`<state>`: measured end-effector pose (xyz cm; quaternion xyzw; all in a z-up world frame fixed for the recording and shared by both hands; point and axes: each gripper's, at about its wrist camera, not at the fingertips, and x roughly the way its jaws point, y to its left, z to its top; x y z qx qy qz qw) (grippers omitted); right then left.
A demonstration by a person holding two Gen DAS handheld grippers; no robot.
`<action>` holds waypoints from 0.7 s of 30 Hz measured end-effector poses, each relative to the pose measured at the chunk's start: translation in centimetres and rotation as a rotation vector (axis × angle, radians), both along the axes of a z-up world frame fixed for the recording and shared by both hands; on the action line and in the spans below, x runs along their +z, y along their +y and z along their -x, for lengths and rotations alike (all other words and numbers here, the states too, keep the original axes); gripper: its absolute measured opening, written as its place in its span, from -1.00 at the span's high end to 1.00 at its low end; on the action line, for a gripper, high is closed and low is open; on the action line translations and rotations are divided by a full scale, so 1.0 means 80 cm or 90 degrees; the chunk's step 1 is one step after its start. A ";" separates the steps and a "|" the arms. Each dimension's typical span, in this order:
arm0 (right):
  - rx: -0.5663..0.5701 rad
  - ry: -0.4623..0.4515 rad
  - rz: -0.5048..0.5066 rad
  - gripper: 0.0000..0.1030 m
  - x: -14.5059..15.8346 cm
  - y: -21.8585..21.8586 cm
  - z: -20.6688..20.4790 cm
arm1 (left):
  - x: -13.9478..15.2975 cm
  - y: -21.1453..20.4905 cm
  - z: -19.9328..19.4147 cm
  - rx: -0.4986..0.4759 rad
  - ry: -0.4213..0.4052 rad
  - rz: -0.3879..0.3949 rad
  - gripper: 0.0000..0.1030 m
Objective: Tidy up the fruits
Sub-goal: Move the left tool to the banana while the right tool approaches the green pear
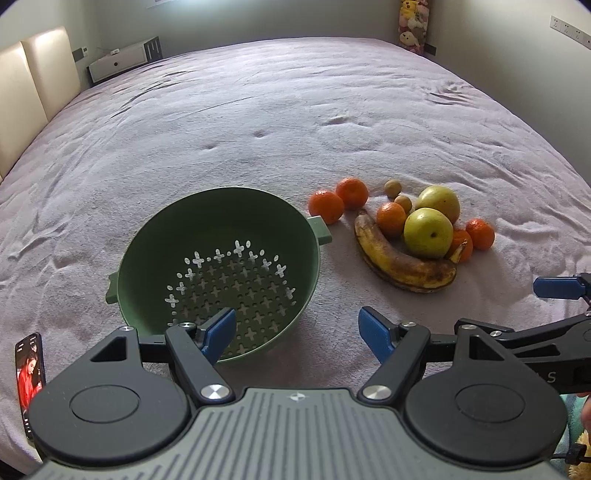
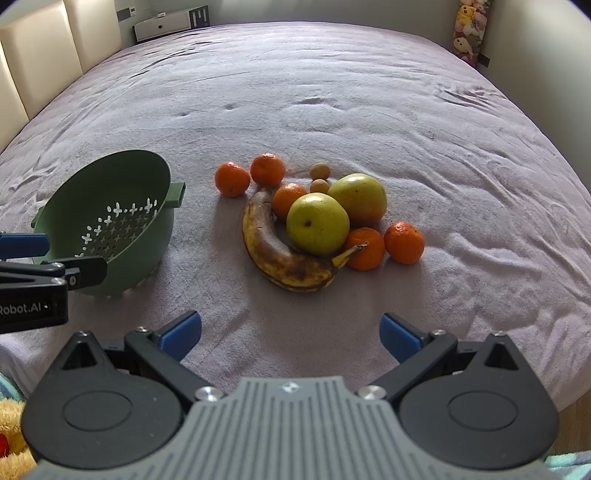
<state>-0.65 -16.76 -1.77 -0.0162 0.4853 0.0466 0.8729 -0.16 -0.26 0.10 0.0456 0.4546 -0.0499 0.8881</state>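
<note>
A green colander point(image 1: 147, 251) point(image 2: 147, 177) stands empty on the bed, tilted toward me. To its right lies a pile of fruit: a spotted banana point(image 1: 399, 264) point(image 2: 273, 251), two green apples point(image 1: 428, 232) point(image 2: 317, 223), several mandarins point(image 1: 325, 206) point(image 2: 232, 178) and two small brown fruits point(image 1: 392, 187) point(image 2: 320, 171). My left gripper point(image 1: 297, 334) hovers open over the colander's near right rim, nothing between its blue pads. My right gripper point(image 2: 290, 334) is open and empty, short of the banana. Each gripper's side shows at the edge of the other's view.
The bed point(image 1: 295, 122) has a wrinkled lilac cover. A phone point(image 1: 29, 373) with a lit screen lies at the near left edge. A padded headboard point(image 1: 33, 85) runs along the left, a white cabinet point(image 1: 122, 61) at the far corner, plush toys point(image 1: 413, 22) far right.
</note>
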 end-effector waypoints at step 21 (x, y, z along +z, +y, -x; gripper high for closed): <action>-0.088 -0.076 -0.089 -0.30 -0.004 -0.069 -0.017 | -0.011 -0.030 -0.007 -0.023 -0.050 0.177 0.12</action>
